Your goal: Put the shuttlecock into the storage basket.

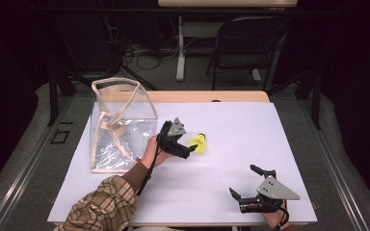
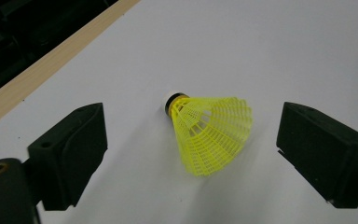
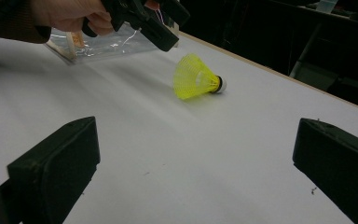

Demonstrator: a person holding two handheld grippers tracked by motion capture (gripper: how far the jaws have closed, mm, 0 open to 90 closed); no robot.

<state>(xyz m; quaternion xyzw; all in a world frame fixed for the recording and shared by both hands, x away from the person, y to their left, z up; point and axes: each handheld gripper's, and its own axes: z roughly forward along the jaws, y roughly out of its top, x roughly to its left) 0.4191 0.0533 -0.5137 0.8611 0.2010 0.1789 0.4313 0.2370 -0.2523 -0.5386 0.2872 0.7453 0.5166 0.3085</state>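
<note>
Near the middle of the white-covered desk [image 1: 250, 139] lies a yellow plastic shuttlecock [image 1: 198, 143] on its side, its white cork tip with a black band turned toward the far edge and its open mesh skirt turned toward the left tool [image 1: 191, 150]. From the left tool's own camera, the two black jaws stand spread wide on either side of the shuttlecock [image 2: 209, 132], neither touching it; the skirt lies between them and the cork points away. A hand [image 1: 150, 151] in a plaid sleeve [image 1: 103, 207] grips this tool, whose grey three-cornered plate faces up. Just beside that hand, toward the desk's left edge, stands a clear plastic bag [image 1: 120, 122] with beige trim, its mouth open upward. At the near right corner of the desk the right tool [image 1: 245, 183] rests low, well apart from the shuttlecock, its jaws likewise spread wide and holding nothing. The right gripper view looks across the bare desk surface between those jaws to the shuttlecock [image 3: 196, 77], with the left tool [image 3: 167, 41] hanging just above and beside it and the bag [image 3: 107, 44] behind.
</note>
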